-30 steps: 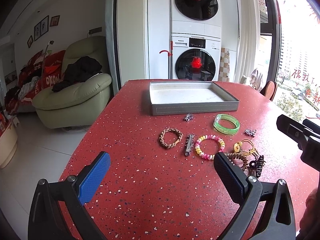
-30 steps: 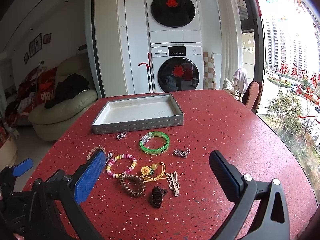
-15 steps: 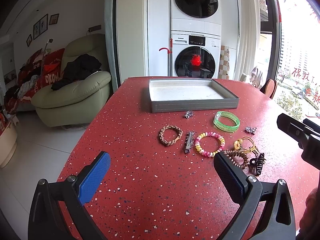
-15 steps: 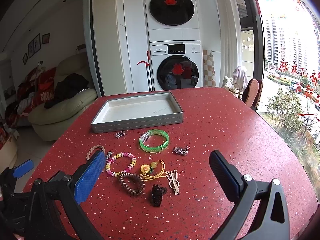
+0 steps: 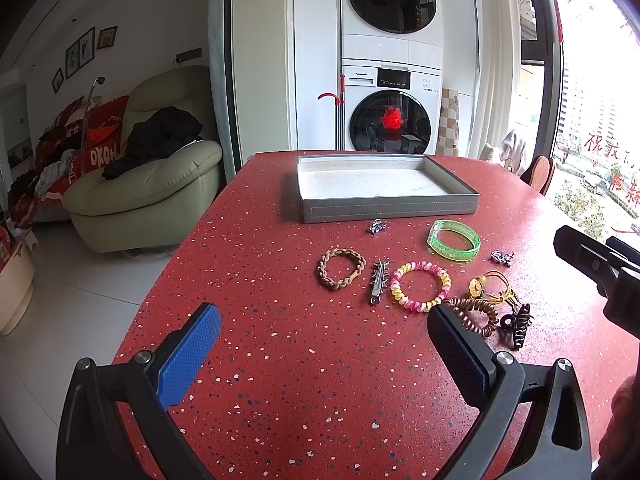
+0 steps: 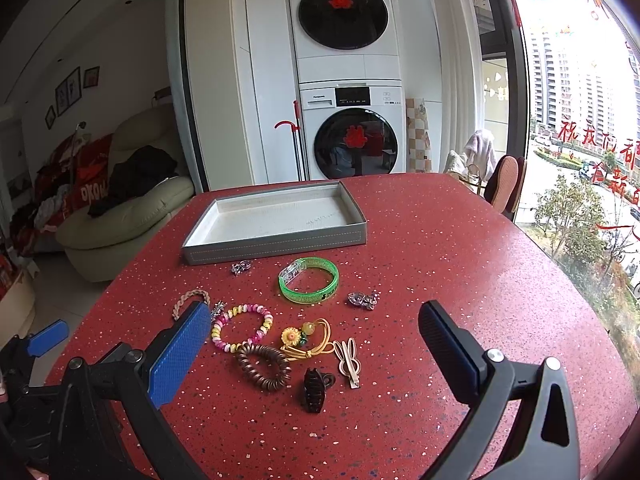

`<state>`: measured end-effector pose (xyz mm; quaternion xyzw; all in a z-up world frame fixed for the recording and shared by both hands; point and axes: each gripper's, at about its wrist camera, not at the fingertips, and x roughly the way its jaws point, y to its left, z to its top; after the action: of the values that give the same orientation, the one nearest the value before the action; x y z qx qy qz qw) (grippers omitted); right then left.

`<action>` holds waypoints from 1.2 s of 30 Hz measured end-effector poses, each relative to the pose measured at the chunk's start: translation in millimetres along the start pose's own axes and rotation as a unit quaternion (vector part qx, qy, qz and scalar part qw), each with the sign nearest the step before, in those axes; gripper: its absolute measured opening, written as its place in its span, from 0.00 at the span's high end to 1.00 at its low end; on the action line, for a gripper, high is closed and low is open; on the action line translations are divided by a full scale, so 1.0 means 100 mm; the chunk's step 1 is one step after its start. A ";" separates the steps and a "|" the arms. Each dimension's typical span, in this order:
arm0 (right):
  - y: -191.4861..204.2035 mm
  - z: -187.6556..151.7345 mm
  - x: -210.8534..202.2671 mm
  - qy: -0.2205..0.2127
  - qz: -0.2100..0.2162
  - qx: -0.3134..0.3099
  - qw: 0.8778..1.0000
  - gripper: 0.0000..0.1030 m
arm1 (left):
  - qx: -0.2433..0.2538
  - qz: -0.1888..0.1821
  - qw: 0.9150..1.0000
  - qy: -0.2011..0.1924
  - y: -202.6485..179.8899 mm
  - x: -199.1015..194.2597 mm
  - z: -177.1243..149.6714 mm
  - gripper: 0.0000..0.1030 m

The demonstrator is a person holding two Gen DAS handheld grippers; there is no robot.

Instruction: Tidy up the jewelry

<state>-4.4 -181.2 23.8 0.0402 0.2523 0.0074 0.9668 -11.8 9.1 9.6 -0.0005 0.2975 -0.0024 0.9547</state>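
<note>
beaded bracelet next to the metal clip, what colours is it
Pink, yellow and white beads on the beaded bracelet, clearest in the left wrist view.

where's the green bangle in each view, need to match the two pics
Left wrist view: the green bangle lies right of centre on the red table, just right of the tray's near right corner.
Right wrist view: the green bangle sits near the middle, just in front of the tray.
Shared landmark: the grey tray behind it in both.

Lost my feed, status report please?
Left gripper open, empty. Right gripper open, empty. Jewelry, green bangle included, lies on red table; tray empty. Nothing in the way.
</note>
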 end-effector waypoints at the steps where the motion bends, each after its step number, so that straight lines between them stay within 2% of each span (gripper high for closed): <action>1: 0.00 0.00 0.00 0.000 0.000 0.000 1.000 0.00 | 0.000 0.000 1.000 0.000 0.00 0.00 0.00 0.00; 9: 0.01 -0.05 0.05 0.008 0.001 0.001 1.000 0.00 | 0.001 -0.003 1.000 0.011 0.01 0.07 -0.01 0.00; 15: -0.05 -0.03 0.15 0.029 -0.007 -0.005 1.000 0.00 | 0.008 -0.016 0.999 0.042 0.07 0.28 0.12 0.00; 19: -0.23 -0.01 0.29 0.065 -0.029 0.003 0.997 0.00 | 0.012 -0.024 0.995 0.094 0.16 0.58 0.25 0.00; 23: -0.43 -0.05 0.50 0.129 -0.052 0.012 0.990 0.00 | -0.010 -0.050 0.986 0.157 0.31 0.94 0.36 0.00; 26: -0.55 -0.13 0.62 0.167 -0.058 0.010 0.984 0.00 | -0.013 -0.045 0.985 0.168 0.37 1.12 0.42 0.00; 30: -0.65 -0.20 0.72 0.198 -0.051 0.021 0.979 0.01 | 0.009 -0.044 0.984 0.173 0.33 1.34 0.50 0.00; 36: -0.56 -0.30 0.86 0.235 -0.043 0.002 0.971 0.22 | 0.035 -0.057 0.977 0.205 0.21 1.66 0.49 0.00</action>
<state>55.2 -232.0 -48.9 0.0287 0.4742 -0.0256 0.8796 153.1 29.2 -44.3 0.0162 0.4858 -0.0668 0.8714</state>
